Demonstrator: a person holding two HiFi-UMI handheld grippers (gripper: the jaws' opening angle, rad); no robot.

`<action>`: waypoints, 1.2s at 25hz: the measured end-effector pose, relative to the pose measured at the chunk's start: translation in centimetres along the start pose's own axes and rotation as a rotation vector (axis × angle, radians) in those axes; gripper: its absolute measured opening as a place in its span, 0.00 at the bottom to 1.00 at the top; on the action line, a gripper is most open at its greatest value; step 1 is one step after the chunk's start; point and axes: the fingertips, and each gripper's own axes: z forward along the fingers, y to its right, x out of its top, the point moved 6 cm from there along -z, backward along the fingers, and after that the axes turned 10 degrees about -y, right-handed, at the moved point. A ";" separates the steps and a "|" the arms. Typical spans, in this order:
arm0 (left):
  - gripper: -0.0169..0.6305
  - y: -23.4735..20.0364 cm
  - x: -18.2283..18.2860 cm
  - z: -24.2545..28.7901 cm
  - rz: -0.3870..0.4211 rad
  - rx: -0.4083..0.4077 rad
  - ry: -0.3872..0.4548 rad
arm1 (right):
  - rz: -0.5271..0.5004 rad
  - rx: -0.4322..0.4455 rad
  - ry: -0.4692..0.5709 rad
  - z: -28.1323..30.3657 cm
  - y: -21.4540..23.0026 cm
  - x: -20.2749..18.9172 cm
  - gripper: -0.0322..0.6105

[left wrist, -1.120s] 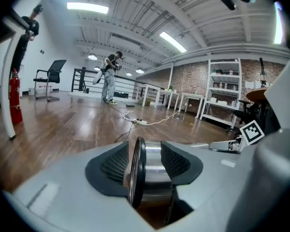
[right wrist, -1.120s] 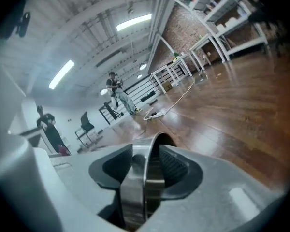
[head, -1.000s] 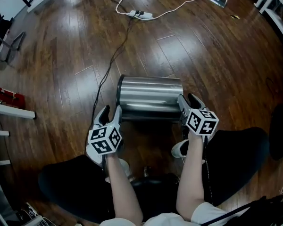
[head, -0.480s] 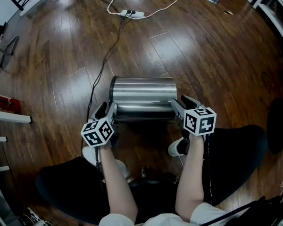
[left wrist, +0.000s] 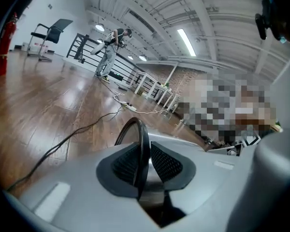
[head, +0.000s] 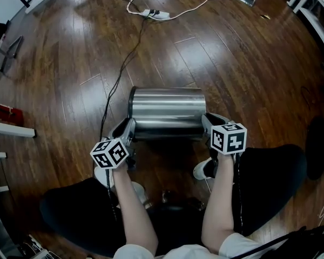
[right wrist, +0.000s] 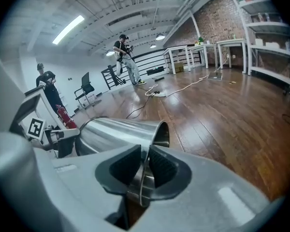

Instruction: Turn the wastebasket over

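Observation:
A shiny steel wastebasket [head: 167, 109] lies on its side on the wood floor, crosswise in front of me. My left gripper [head: 127, 127] is at its left end, its jaws closing with the black-edged rim [left wrist: 137, 129] between the pads [left wrist: 123, 164]. The right gripper [head: 210, 121] is at the right, open end. There its jaws close over the thin steel rim [right wrist: 144, 175], and the basket's body [right wrist: 116, 132] stretches away to the left. Both rims sit tight between the pads.
A black cable [head: 116, 85] runs along the floor from the basket's left end to a white power strip [head: 156, 14] at the back. My shoes [head: 205, 169] and legs are close behind the basket. A red object [head: 1, 112] and white shelf legs stand at the left.
Both grippers have closed from wide open onto the two ends of the wastebasket. The left one has sunk a little and rolled. The basket lies as before.

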 end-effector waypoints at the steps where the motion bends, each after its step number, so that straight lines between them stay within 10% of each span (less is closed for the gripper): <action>1: 0.17 -0.1 -0.1 -0.2 -0.007 0.012 0.000 | 0.001 -0.001 0.006 0.2 -0.1 0.1 0.12; 7: 0.15 -0.1 2.5 -3.7 0.065 0.116 0.053 | 0.048 0.129 0.064 1.4 -2.0 0.5 0.11; 16: 0.14 8.7 8.0 -7.4 0.604 0.253 -0.032 | 0.254 0.314 -0.005 8.8 -5.3 -4.7 0.09; 21: 0.15 14.8 3.5 -2.8 1.001 0.219 -0.191 | 0.596 0.329 -0.048 13.2 -6.2 -12.5 0.04; 27: 0.18 16.3 -5.7 0.2 1.207 0.232 -0.236 | 0.483 0.248 0.015 12.1 -3.5 -10.5 0.04; 30: 0.18 16.3 -5.1 0.6 1.137 0.171 -0.279 | 0.421 0.255 0.060 10.9 -3.2 -9.1 0.04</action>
